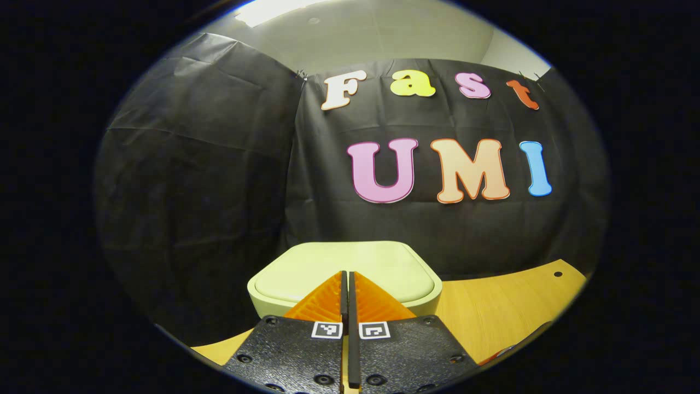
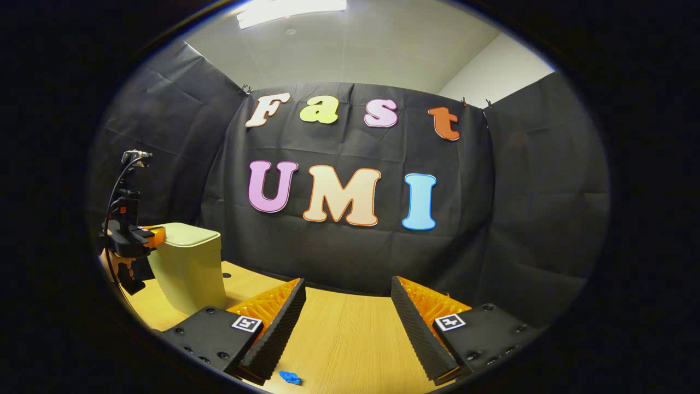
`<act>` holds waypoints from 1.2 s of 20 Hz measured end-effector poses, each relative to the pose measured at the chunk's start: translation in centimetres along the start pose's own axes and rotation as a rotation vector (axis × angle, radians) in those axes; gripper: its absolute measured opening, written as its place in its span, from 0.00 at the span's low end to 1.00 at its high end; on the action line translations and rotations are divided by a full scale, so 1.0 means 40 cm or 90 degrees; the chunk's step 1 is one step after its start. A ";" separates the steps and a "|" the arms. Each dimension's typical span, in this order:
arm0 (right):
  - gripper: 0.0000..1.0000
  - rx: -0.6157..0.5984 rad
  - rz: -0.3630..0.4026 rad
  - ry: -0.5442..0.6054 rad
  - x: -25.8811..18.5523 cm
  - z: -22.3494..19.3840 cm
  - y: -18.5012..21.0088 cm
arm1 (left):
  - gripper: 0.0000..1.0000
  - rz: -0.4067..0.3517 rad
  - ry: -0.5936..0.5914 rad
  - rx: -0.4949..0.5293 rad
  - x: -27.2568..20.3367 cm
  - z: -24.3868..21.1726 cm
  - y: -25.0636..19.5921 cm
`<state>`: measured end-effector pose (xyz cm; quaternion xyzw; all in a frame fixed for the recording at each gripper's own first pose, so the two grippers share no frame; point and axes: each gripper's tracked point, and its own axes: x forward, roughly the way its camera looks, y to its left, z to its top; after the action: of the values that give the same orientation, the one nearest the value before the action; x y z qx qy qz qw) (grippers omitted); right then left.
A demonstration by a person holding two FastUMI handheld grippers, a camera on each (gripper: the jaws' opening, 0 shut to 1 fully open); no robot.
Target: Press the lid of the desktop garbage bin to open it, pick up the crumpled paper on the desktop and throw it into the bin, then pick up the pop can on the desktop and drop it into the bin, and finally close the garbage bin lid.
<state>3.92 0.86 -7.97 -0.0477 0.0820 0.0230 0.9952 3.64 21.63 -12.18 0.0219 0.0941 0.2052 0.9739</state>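
The pale green garbage bin [image 1: 350, 268] stands on the wooden table, its lid down. My left gripper [image 1: 347, 276] is shut with nothing between its fingers, and its tips hover over the near edge of the lid. In the right gripper view the bin [image 2: 188, 262] stands at the far left, with the left gripper [image 2: 156, 235] at its lid's left edge. My right gripper [image 2: 347, 317] is open above the table, well to the right of the bin, holding nothing.
The wooden table [image 2: 344, 339] runs up to the black cloth wall behind. A small blue scrap [image 2: 290, 377] lies on the table near my right gripper's left finger. A small hole [image 1: 558, 273] marks the tabletop at the far right.
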 end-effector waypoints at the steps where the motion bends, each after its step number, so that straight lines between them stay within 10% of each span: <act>1: 0.99 -0.003 0.002 0.004 0.001 -0.013 0.007 | 0.00 -0.004 -0.005 -0.009 -0.001 -0.004 -0.003; 6: 0.98 -0.018 0.053 0.040 0.018 -0.069 0.060 | 0.00 -0.088 -0.023 0.006 -0.029 0.051 -0.064; 10: 0.98 -0.026 0.108 0.074 0.030 -0.117 0.103 | 0.51 -0.128 -0.061 -0.030 -0.087 0.139 -0.111; 16: 0.99 0.019 0.177 0.187 0.046 -0.285 0.159 | 0.84 -0.126 -0.099 -0.028 -0.209 0.194 -0.132; 24: 0.99 -0.019 0.241 0.337 0.049 -0.573 0.200 | 0.90 -0.107 -0.082 -0.002 -0.357 0.194 -0.160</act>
<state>1.73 6.63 -31.55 -0.0502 0.3448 0.1956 0.9167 -5.16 9.99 -2.61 0.0255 0.0326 0.1210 0.9918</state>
